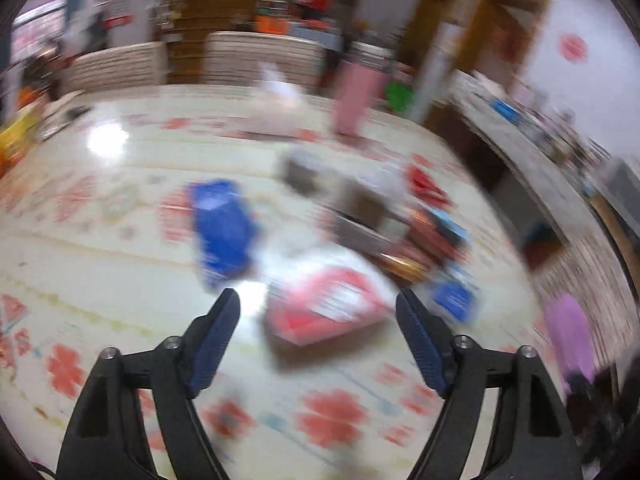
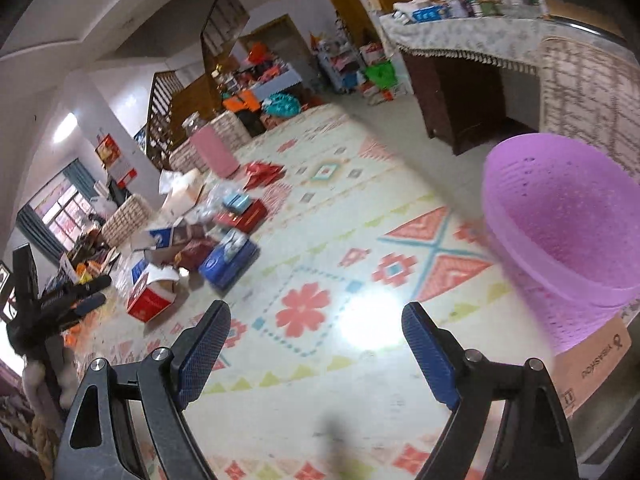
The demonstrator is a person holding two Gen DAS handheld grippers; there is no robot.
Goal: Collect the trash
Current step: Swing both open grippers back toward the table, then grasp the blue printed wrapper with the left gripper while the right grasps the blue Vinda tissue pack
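The left wrist view is motion-blurred. My left gripper [image 1: 318,304] is open, and a red-and-white box [image 1: 328,308] lies on the mat just beyond its fingertips, untouched by the pads. A blue box [image 1: 222,228] lies to its left, and a pile of cartons and wrappers [image 1: 400,232] lies behind. In the right wrist view my right gripper [image 2: 316,316] is open and empty over the patterned mat. A purple perforated basket [image 2: 560,224] stands close at its right. The trash pile [image 2: 224,232] lies far left, with the left gripper [image 2: 98,292] beside the red box [image 2: 150,298].
A patterned floor mat [image 2: 304,400] covers the floor. The basket sits on a cardboard box [image 2: 592,364]. A cloth-covered table [image 2: 480,44] stands behind it. A pink bottle [image 1: 356,96] and woven seats [image 1: 260,56] are beyond the pile.
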